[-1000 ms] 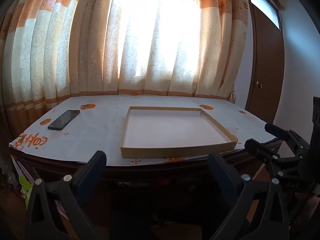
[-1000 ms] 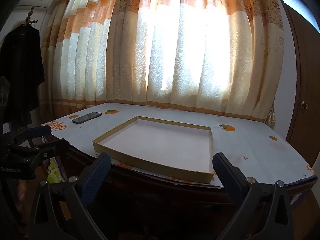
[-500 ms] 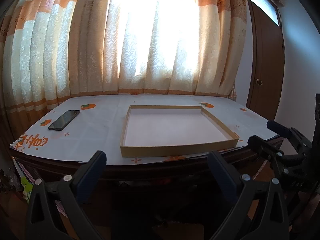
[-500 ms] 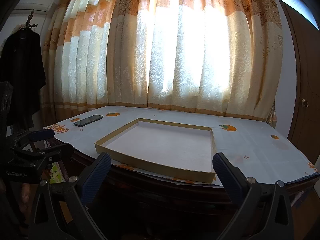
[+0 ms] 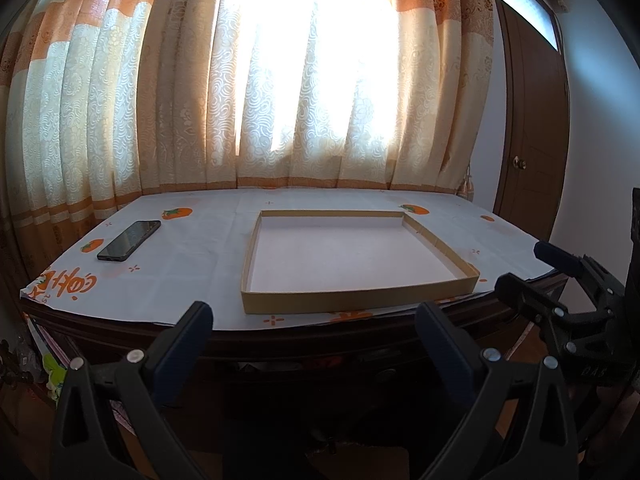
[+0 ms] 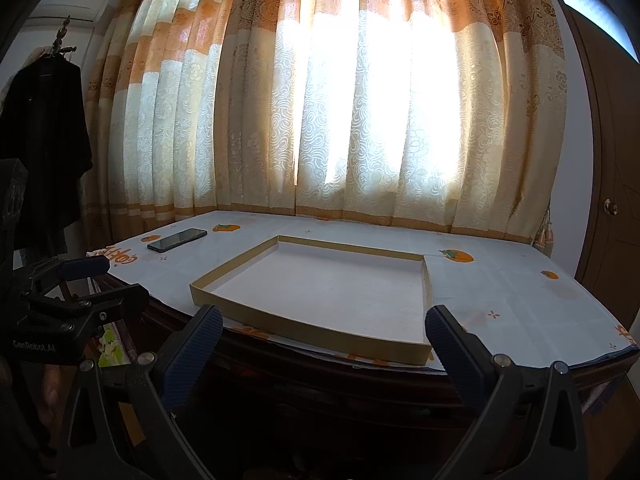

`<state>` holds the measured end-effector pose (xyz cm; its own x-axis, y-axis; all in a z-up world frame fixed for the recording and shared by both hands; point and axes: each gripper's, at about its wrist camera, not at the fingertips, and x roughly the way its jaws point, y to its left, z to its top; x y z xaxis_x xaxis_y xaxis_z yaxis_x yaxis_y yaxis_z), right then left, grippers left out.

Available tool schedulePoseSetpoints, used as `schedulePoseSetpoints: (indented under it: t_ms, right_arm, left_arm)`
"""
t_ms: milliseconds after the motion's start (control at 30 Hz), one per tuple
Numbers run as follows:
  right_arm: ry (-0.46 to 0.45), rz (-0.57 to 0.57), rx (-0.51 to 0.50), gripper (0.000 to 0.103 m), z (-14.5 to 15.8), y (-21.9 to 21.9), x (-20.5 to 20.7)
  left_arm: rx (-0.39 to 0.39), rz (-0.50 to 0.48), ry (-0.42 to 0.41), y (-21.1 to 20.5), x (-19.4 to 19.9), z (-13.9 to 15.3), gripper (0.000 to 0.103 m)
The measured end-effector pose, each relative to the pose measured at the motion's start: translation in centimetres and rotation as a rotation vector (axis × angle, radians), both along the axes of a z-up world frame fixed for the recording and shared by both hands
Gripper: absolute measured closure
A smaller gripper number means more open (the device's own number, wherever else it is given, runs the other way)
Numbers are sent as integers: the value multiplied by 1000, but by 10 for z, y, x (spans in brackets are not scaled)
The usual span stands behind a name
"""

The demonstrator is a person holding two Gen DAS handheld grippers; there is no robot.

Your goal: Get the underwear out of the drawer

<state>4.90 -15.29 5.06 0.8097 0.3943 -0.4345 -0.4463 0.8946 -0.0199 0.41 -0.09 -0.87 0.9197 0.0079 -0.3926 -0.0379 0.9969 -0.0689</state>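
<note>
No underwear shows in either view. The dark wooden table front below the tabletop (image 5: pixel 304 352), where a drawer could sit, is in deep shadow and I cannot make out a drawer there; it also shows in the right wrist view (image 6: pixel 360 396). My left gripper (image 5: pixel 314 320) is open and empty, held in front of the table's near edge. My right gripper (image 6: pixel 324 328) is open and empty, also in front of that edge. Each gripper shows in the other's view: the right one (image 5: pixel 532 268) and the left one (image 6: pixel 108 280).
A shallow cardboard tray (image 5: pixel 352 303) (image 6: pixel 304 330) lies on the white tablecloth with orange fruit prints (image 5: pixel 192 248). A black phone (image 5: pixel 129 240) (image 6: pixel 177 239) lies at the table's left. Curtains hang behind. A brown door (image 5: pixel 532 128) stands right. Dark clothing (image 6: pixel 44 152) hangs left.
Both grippers have drifted slightly; the table and tray sit a little higher in the right wrist view. Both stay open and empty.
</note>
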Motion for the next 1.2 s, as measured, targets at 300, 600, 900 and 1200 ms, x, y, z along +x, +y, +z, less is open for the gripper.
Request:
schedulePoseSetpoints:
  t_ms: [300,600,900,1200]
  right_arm:
    - [-3,0,1,1,-1,-1,0]
    - [-5,1,0,0,-1,0,1]
    - [-8,4,-4,0,-2,2,1]
    - [-16,2,-4,1,-3,2,1]
  left_arm:
    - [1,0,2,0,1,-1,0]
    - [2,0,3,0,1,-1,0]
    - [2,0,4,0,1,-1,0]
    - [4,0,5,0,1,-1,0]
